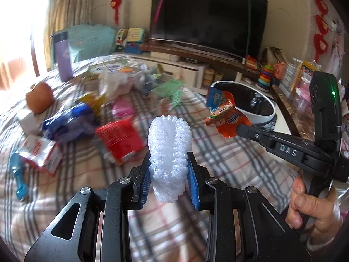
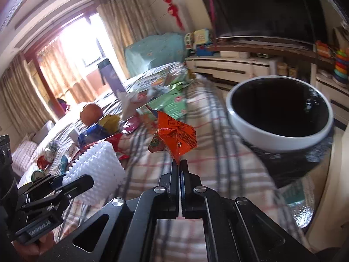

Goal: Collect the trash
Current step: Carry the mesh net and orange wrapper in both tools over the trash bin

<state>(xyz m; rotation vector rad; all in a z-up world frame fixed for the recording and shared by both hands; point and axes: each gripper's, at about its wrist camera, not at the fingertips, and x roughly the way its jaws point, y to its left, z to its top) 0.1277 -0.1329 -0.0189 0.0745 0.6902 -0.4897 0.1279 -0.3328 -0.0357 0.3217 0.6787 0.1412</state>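
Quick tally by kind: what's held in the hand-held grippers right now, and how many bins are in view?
White foam fruit net, in the left hand-held gripper: 1
Orange snack wrapper, in the right hand-held gripper: 1
White-rimmed trash bin: 1
Total: 3

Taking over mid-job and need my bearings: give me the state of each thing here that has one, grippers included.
left gripper: shut on the white foam net
white foam net: squeezed, lifted off the bed
right gripper: shut on the orange wrapper
orange wrapper: crumpled, held in the air, not yet over the bin
trash bin: open, black liner, contents not visible
TV: off
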